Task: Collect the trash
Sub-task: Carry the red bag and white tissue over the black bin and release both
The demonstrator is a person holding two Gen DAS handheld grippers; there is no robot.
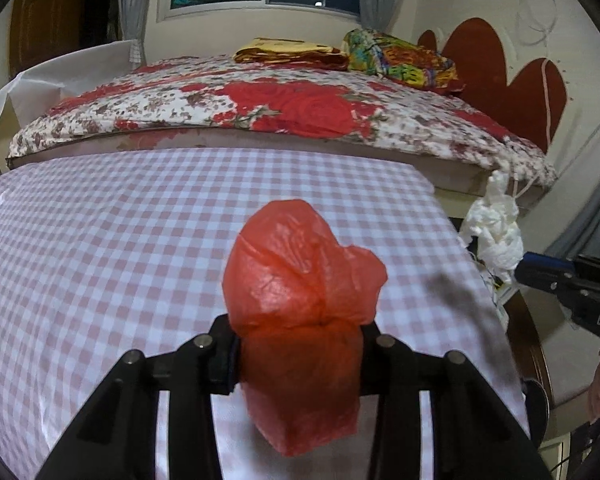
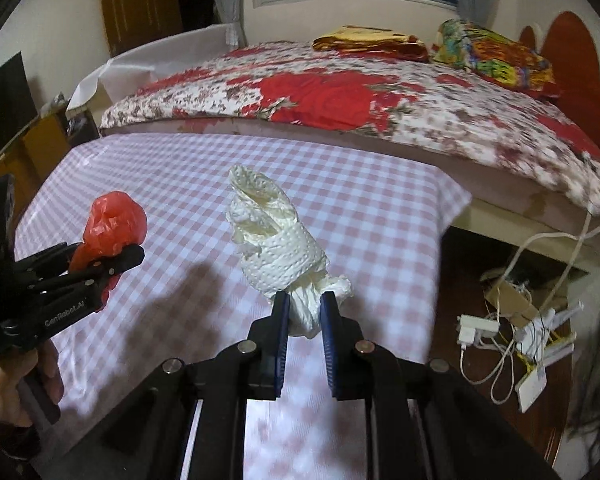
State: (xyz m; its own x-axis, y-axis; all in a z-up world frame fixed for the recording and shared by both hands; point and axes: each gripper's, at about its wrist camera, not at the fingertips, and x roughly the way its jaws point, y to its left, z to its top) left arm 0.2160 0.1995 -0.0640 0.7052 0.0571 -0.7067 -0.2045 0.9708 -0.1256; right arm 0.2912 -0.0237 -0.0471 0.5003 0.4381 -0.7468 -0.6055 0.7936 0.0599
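Both pieces of trash are picked up and held above the checked tablecloth [image 2: 228,168]; the carry step appears to be in hand. At 6 o'clock, the left gripper [image 1: 300,344] is clenched on a crumpled red plastic bag [image 1: 300,272], thin, glossy and creased. The right gripper [image 2: 305,312] clamps a wad of white paper towel [image 2: 276,240], dimpled and twisted. No bin is visible, so the next move calls for finding 1. At 12 o'clock lies a bed [image 1: 260,108] with a floral cover.
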